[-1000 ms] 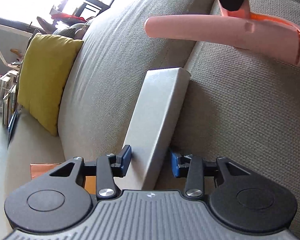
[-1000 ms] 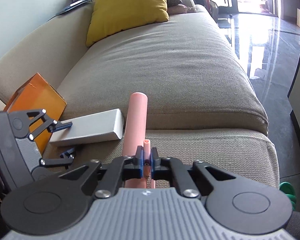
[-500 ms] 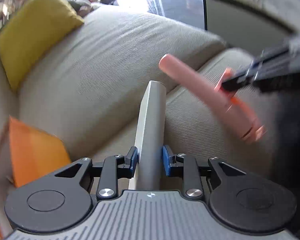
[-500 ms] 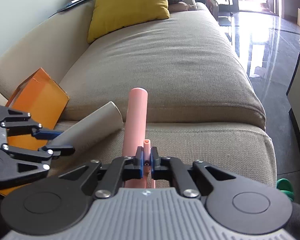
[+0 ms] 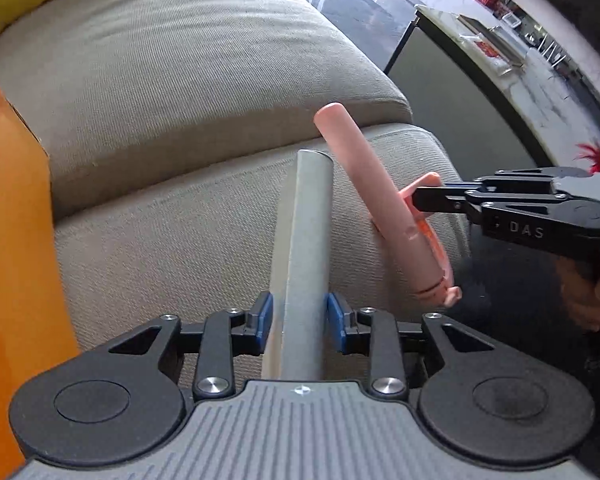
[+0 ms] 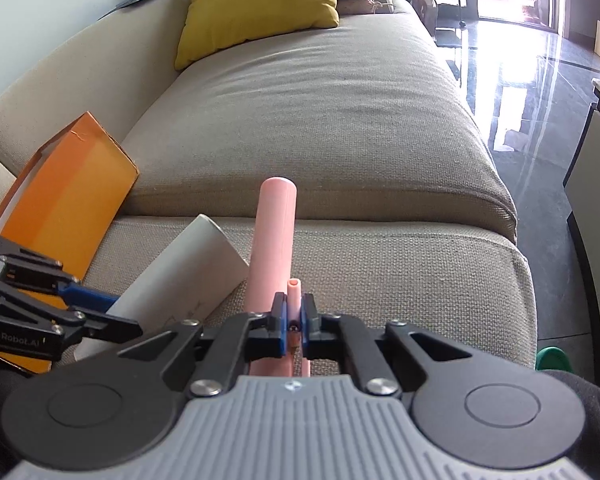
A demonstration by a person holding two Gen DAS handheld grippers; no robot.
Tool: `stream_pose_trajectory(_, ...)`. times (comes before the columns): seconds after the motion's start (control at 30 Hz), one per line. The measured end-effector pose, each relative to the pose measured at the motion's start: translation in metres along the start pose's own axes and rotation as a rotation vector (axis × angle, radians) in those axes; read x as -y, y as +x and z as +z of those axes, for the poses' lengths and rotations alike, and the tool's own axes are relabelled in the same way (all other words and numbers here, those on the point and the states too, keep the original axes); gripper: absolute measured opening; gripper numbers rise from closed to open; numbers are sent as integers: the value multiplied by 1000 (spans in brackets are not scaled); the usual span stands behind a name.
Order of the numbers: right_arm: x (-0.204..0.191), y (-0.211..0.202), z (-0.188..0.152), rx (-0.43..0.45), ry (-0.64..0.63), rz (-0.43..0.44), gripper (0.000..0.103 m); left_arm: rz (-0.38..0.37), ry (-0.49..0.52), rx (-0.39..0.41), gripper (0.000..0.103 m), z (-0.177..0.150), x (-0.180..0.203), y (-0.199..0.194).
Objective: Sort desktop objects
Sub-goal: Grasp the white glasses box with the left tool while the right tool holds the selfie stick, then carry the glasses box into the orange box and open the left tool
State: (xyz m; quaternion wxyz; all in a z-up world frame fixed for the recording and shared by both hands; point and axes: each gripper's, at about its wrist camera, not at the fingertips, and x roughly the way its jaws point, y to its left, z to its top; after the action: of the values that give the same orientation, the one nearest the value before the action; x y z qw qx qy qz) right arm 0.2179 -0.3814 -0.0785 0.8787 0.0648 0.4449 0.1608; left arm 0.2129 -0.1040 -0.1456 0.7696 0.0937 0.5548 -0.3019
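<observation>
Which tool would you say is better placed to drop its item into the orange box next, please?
Probably left: the left tool, shut on the white box, sits right beside the orange box; the right tool with the pink item is farther.

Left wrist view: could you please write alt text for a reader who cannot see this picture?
The left gripper holds a long grey box edge-on above a beige sofa. To its right, the right gripper grips a pink tube-shaped object by a side tab. An orange box fills the left edge.
</observation>
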Motion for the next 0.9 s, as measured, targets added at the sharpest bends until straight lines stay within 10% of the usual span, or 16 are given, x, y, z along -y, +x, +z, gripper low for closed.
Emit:
stream_pose_trajectory(0.2, 2, 0, 0, 0, 7, 6, 7, 77, -32, 21, 55, 6, -14, -8)
stream_pose_trajectory(0.37, 1, 1, -1, 2, -2, 7, 7, 157, -51, -8, 44, 11, -28, 2)
stream_pose_trajectory(0.9, -14, 5, 6, -41, -133, 11, 10, 221, 95, -30, 73, 23, -10, 38)
